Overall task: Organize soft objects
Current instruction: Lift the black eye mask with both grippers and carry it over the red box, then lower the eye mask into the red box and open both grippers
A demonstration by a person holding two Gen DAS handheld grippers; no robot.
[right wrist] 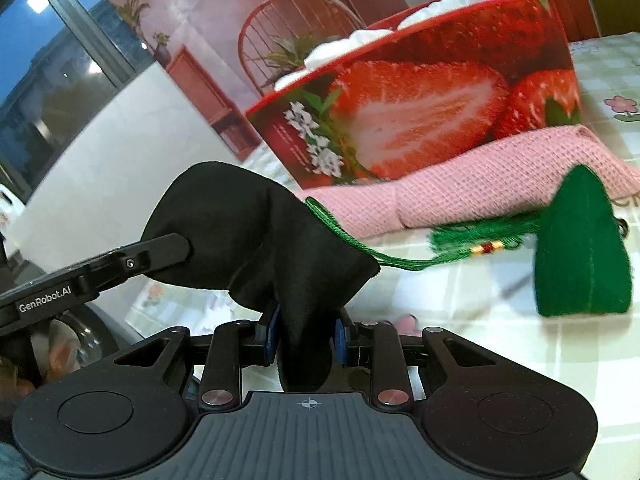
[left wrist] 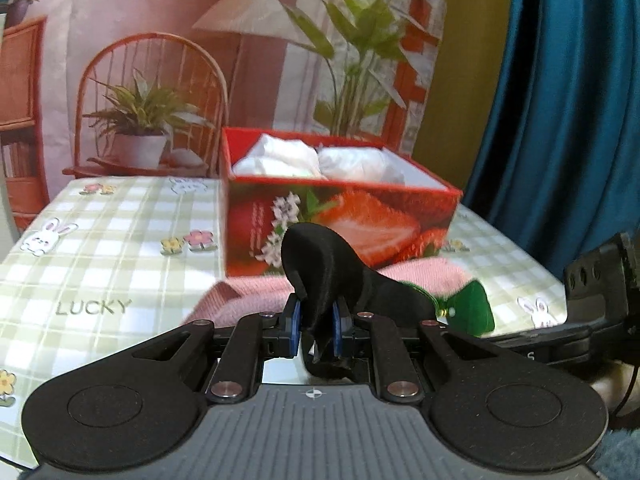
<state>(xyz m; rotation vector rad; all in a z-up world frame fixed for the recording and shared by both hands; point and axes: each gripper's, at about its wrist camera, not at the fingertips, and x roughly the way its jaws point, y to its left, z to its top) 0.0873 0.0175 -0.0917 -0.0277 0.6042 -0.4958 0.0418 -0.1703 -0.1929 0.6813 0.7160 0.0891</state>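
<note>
Right wrist only: green tassel (right wrist: 472,240)

You see a black pouch (right wrist: 256,236) of smooth, faintly glossy cloth. The pink cloth (right wrist: 480,192) is a coarse, matt knit. The green piece (right wrist: 580,248) looks like matt felt. The strawberry box (left wrist: 340,220) is glossy printed card. The tabletop (left wrist: 100,272) cover is smooth.

A cloth pouch (left wrist: 336,276) is pinched between the jaws of the left gripper (left wrist: 316,324) and likewise of the right gripper (right wrist: 306,338). Just beyond it a knitted cloth (right wrist: 480,196) is spread on the table (left wrist: 120,264), and behind that a box (left wrist: 340,220) is set, with crumpled wrapping (left wrist: 320,160) inside. To the right, a felt piece (right wrist: 580,248) is seen.
</note>
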